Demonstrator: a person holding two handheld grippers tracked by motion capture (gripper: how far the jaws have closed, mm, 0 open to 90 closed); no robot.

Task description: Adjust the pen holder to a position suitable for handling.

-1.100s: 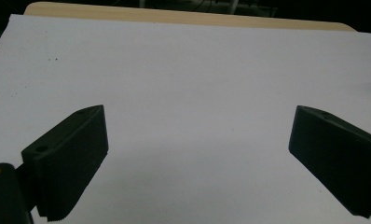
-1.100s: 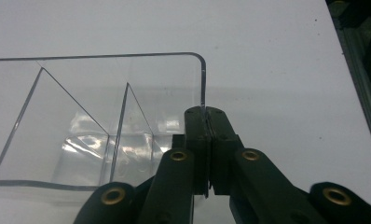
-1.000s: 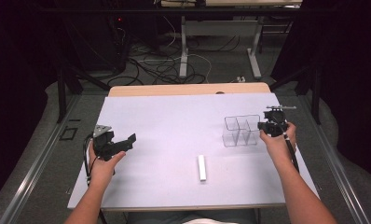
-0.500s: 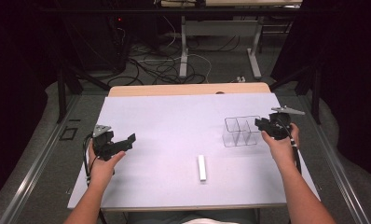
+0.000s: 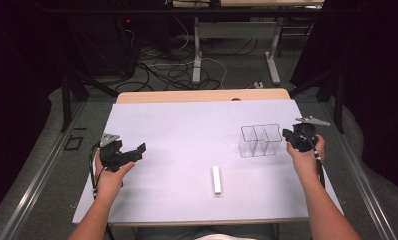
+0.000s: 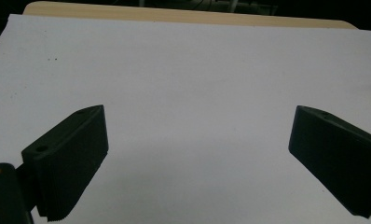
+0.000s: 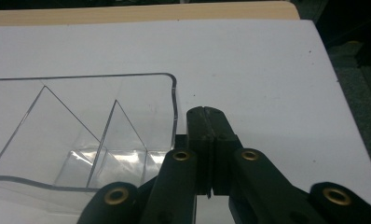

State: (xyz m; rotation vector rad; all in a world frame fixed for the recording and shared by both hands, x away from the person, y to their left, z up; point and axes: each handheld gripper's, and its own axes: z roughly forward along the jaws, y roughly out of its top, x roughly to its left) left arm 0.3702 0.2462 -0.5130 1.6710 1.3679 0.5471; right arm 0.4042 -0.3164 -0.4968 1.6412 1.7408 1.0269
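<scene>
white table (image 5: 177,125) | left gripper (image 6: 197,154) jaws wide | right gripper (image 7: 210,116) jaws just closed, empty, beside clear tray (image 7: 172,88)

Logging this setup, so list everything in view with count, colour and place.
clear organiser: one, transparent, divided compartments, right part of the sheet
white bar: one, white, flat on the sheet, near the front middle
sheet: one, pale lilac, covering the table
table: one, light wood, far edge showing
cables: several, dark and white, on the floor beyond
left gripper: one, black, jaws wide apart, left side
right gripper: one, black, jaws shut, beside the organiser
</scene>
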